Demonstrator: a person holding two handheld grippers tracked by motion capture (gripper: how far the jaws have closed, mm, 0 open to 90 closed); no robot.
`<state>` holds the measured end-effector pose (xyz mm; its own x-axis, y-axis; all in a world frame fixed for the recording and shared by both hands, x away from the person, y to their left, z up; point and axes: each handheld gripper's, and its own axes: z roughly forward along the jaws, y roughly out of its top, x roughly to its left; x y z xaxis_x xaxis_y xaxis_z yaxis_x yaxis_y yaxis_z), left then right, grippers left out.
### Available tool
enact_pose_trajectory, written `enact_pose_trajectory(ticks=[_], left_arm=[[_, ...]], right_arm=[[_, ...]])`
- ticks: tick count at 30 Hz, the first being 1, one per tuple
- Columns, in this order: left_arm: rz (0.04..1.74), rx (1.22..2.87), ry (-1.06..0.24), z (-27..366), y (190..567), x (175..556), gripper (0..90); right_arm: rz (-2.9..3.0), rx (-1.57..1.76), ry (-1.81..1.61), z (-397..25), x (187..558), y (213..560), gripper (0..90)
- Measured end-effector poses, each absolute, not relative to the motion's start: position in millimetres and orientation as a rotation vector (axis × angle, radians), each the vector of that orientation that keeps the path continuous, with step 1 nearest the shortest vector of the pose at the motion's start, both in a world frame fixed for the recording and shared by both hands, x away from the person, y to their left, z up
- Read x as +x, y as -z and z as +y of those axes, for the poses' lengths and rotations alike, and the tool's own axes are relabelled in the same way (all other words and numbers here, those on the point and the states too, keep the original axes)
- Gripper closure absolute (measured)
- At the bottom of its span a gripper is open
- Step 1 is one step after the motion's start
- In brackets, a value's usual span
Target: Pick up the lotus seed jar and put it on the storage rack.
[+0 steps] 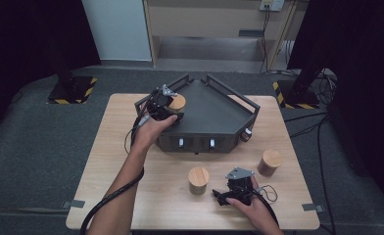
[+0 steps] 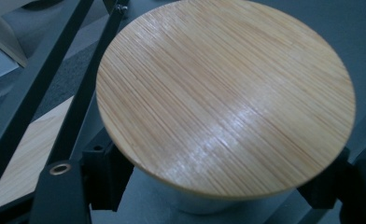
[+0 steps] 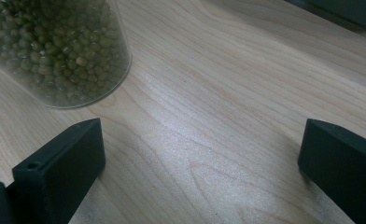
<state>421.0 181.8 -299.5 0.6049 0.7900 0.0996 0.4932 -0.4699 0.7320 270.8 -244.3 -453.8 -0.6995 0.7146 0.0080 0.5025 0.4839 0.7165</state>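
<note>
Wooden table (image 1: 131,161), left gripper (image 1: 166,104) fingers clamped on lidded jar (image 2: 225,93), right gripper (image 3: 200,172) fingers wide apart, empty.

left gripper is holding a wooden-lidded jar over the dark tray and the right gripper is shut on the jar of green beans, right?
Not quite. The right gripper is open, its jaws spread over bare table, with the jar of green beans beside them, as the right gripper view shows. The rest holds.

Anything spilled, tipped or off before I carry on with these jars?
Nothing stands out. The left gripper holds one wooden-lidded jar upright over the dark tray. The other two jars stand upright on the table, no beans spilled. The right gripper is open.
</note>
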Motion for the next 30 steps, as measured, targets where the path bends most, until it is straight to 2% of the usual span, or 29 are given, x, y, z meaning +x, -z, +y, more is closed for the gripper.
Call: enact_pose_trajectory(ticks=[13, 18, 26, 30], left_arm=[[1.032, 2.146, -0.539, 187.9, 306.4, 424.5, 24.3], [1.055, 2.099, -0.477, 201.3, 311.8, 429.1, 24.3], [1.049, 2.082, -0.475, 204.7, 315.8, 428.0, 23.8], [1.055, 2.07, -0.505, 204.3, 316.9, 423.2, 12.0]], right_arm=[[2.442, 1.033, -1.036, -244.2, 270.7, 453.8, 0.8], [2.442, 1.033, -1.036, -244.1, 270.7, 453.8, 0.8], [2.442, 1.033, -1.036, -244.1, 270.7, 453.8, 0.8], [2.442, 1.032, -1.036, -244.2, 270.7, 453.8, 0.8]])
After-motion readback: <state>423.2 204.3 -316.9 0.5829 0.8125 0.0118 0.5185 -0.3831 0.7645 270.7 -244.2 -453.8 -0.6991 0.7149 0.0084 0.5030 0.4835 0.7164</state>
